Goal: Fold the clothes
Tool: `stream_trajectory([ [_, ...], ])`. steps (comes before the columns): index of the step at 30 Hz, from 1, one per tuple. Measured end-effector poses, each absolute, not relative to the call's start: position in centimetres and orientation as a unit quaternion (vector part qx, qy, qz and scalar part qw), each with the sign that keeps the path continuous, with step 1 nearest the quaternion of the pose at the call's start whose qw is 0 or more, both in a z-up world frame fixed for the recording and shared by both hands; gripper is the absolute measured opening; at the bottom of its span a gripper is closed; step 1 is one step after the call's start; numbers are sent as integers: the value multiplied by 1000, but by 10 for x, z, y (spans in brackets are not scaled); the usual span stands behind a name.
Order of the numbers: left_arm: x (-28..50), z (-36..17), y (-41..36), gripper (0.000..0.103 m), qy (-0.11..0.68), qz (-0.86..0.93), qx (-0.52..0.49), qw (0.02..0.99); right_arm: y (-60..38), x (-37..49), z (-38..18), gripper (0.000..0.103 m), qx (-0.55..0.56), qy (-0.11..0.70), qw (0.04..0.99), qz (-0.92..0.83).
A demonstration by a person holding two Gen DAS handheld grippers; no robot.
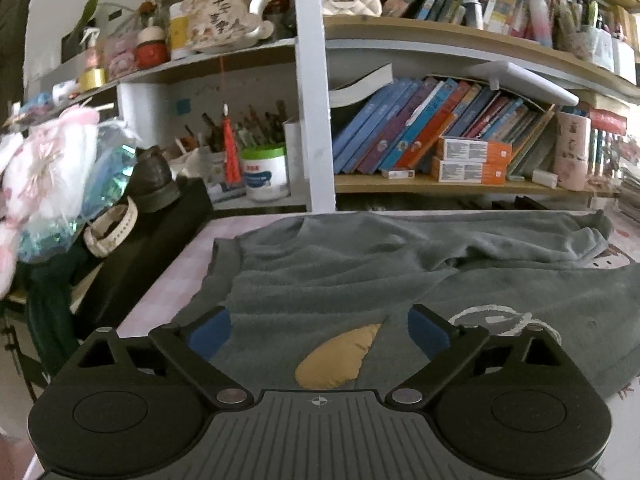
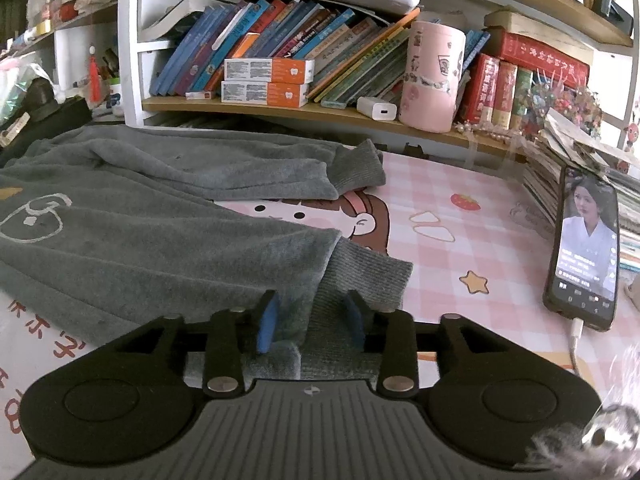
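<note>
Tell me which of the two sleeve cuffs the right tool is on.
The near cuff, the ribbed end between the right tool fingers. The far cuff lies apart, nearer the bookshelf.

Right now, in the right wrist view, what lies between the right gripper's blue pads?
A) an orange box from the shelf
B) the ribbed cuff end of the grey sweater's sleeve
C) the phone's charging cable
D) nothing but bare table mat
B: the right gripper has its pads set apart on either side of the ribbed cuff of the grey sweater, not yet closed on it.
</note>
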State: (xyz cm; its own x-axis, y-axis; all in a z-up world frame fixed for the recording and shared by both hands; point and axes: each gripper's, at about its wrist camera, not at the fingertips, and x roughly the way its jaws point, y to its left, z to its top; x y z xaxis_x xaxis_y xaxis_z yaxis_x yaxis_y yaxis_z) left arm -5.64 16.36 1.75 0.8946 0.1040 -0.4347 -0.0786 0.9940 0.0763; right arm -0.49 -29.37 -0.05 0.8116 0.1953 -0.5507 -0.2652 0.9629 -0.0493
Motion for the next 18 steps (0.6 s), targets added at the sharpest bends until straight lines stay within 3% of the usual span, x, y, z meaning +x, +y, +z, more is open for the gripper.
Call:
stream_trajectory([
  [9, -45, 28, 162, 103, 229, 22, 58, 971, -301, -3, 35, 53, -80, 263, 952, 136],
  [18, -9, 36, 155, 103, 262, -18, 137, 955, -287, 34, 57, 58, -125, 319, 918, 201],
])
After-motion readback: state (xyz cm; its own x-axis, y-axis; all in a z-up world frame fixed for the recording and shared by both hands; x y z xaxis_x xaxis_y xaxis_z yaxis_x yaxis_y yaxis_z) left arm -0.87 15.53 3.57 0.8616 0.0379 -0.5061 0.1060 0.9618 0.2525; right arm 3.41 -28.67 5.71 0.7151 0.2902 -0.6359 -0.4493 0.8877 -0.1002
